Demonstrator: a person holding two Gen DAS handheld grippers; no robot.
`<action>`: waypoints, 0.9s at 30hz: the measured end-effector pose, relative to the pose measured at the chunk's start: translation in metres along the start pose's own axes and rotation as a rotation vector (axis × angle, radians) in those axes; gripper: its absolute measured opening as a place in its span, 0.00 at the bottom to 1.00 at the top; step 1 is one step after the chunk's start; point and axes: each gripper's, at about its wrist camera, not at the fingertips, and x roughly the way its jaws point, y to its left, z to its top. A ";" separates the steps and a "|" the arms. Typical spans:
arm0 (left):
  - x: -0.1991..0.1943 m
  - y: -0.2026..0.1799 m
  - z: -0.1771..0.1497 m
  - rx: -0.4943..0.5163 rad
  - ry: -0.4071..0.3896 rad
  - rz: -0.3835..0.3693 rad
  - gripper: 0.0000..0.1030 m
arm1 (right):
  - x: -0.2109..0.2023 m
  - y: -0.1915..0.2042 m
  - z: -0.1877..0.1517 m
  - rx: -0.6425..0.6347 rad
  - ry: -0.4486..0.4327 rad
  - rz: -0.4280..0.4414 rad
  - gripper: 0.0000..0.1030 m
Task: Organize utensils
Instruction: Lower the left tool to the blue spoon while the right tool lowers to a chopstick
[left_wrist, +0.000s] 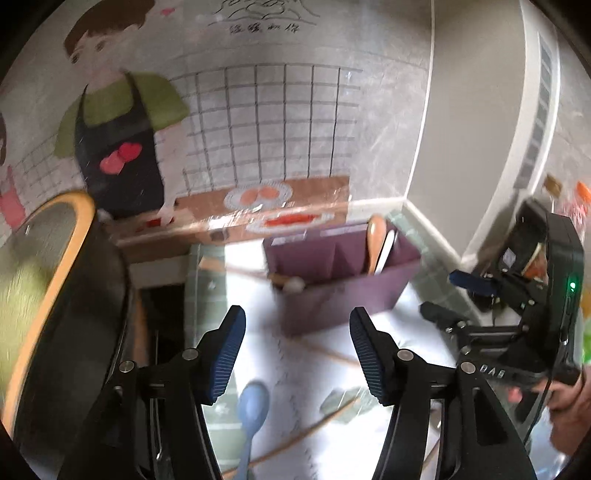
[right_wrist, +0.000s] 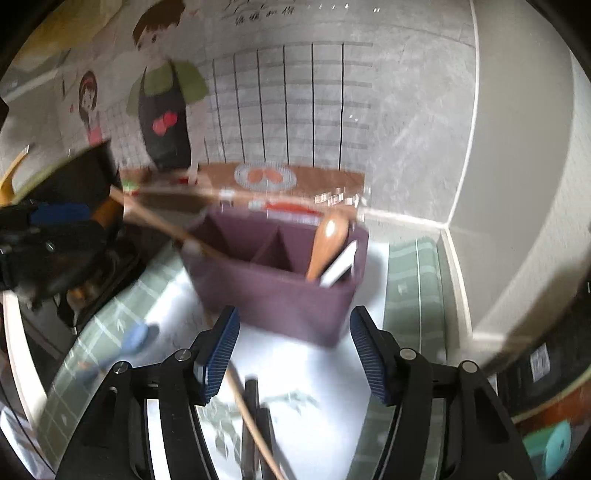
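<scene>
A purple divided utensil box stands on the counter by the wall. Its right compartment holds a wooden spoon and a white utensil. A wooden chopstick leans on the box's left rim. A blue spoon and more chopsticks lie on the counter. My left gripper is open and empty above the blue spoon. My right gripper is open and empty in front of the box; it also shows in the left wrist view.
A black pan with a wooden-rimmed lid sits on the stove at the left. A cartoon wall sticker covers the back wall. The counter has a green tile pattern. A wall corner lies behind the box.
</scene>
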 end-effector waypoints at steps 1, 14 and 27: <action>-0.001 0.005 -0.007 -0.010 0.012 -0.004 0.58 | 0.001 0.001 -0.006 -0.005 0.013 -0.005 0.59; 0.054 0.028 -0.083 0.036 0.270 -0.018 0.58 | 0.008 0.019 -0.059 -0.091 0.151 -0.001 0.59; 0.106 0.058 -0.093 -0.144 0.417 -0.042 0.46 | 0.002 0.023 -0.081 -0.133 0.186 0.023 0.59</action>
